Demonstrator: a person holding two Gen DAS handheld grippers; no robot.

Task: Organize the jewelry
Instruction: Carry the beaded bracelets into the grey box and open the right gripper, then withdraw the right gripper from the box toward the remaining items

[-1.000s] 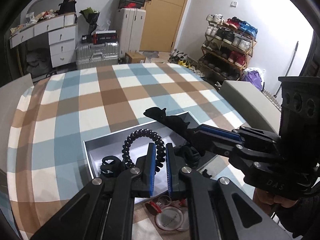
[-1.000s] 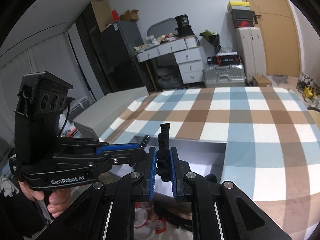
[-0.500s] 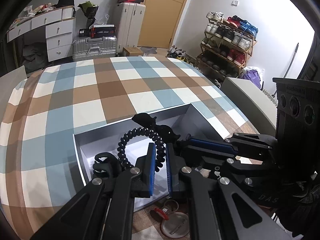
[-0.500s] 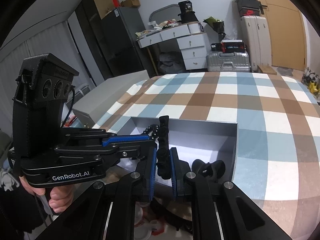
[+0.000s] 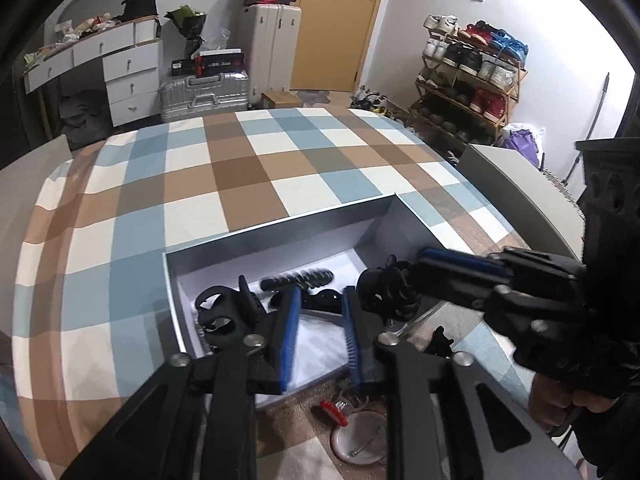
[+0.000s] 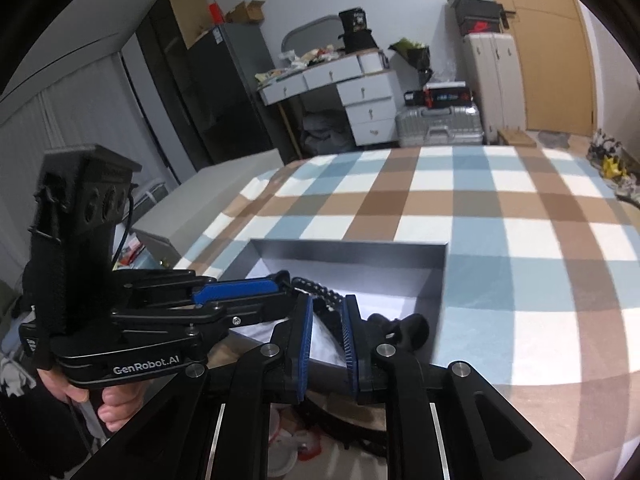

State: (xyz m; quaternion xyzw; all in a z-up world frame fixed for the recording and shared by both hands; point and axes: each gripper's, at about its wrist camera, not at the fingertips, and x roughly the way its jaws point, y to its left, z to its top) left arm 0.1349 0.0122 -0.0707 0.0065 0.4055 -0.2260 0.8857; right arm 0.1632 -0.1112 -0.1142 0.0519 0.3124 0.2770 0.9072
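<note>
A grey open box [image 5: 276, 232] sits on the checked cloth. A black spiral hair tie [image 5: 298, 278] lies inside it, with a black hair clip [image 5: 220, 312] at the box's left. My left gripper [image 5: 320, 300] is open and empty just above the box floor. In the right wrist view my right gripper [image 6: 326, 308] is open over the box [image 6: 348, 248], with the spiral tie [image 6: 320, 292] lying beyond its tips. A black claw clip [image 5: 388, 290] sits at the right gripper's tip in the left view; whether it is still held is unclear.
Round badges [image 5: 356, 440] with a red clip lie on the cloth in front of the box. A grey box lid [image 5: 516, 196] stands to the right. Beyond the table are a suitcase, drawers and a shoe rack.
Both grippers have come down to the box and opened. The spiral tie has left the left gripper and lies in the box. The right gripper's pads no longer pinch the black clip.
</note>
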